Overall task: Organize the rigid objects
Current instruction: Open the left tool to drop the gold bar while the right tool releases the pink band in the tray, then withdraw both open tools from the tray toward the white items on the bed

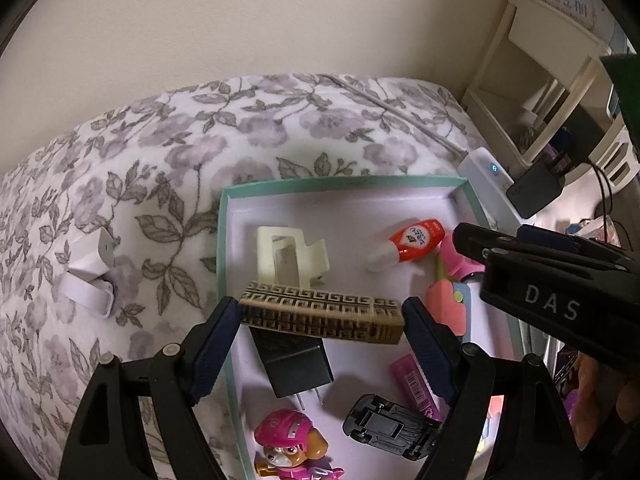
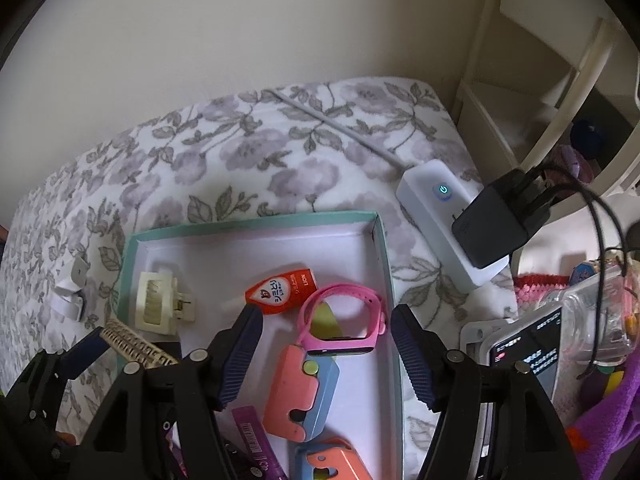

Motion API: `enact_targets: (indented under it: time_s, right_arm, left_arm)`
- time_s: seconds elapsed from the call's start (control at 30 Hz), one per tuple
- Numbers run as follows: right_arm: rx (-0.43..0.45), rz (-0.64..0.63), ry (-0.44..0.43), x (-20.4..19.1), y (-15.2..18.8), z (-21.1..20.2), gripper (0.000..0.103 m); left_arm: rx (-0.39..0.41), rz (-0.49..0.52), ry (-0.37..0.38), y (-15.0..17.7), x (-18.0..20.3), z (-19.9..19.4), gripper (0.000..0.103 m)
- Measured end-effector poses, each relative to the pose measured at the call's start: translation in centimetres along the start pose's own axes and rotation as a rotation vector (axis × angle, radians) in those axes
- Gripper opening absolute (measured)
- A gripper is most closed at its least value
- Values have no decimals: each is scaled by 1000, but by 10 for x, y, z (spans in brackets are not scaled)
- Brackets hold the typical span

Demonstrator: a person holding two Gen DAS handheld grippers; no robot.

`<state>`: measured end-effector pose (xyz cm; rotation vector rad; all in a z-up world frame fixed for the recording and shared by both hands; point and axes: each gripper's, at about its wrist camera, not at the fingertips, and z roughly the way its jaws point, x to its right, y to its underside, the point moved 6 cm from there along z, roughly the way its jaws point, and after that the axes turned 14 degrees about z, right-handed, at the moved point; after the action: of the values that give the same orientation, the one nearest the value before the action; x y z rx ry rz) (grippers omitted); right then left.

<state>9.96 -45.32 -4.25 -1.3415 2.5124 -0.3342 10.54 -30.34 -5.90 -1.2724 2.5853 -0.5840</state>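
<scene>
Comb clamped end-to-end in our left gripper over the box; thin hold, w/ any tilt it could slip. Right gripper released above pink watch.

Right tongs gape above pink watch in teal box.

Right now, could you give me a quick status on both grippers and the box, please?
Left gripper clamped on patterned case above box. Right gripper open over pink watch, gripping nothing. Box crowded.
</scene>
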Motion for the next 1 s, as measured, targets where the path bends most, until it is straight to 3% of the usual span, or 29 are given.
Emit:
enact_targets:
  time_s: [0.37, 0.57, 0.67, 1.0]
  right_arm:
    - [117, -3, -42, -10, -13, -45, 79]
    - [154, -13, -57, -18, -15, -58, 83]
    - [165, -22, -67, -25, -14, -60, 89]
    - [182, -111, -126, -74, -1, -60, 89]
  left_arm:
    - [80, -74, -33, -15, -32, -34, 83]
    - [91, -180, -102, -11, -79, -48, 84]
    - [96, -229, -138, -6, -102, -53, 90]
    - [100, -375, -234, 18, -176, -75, 91]
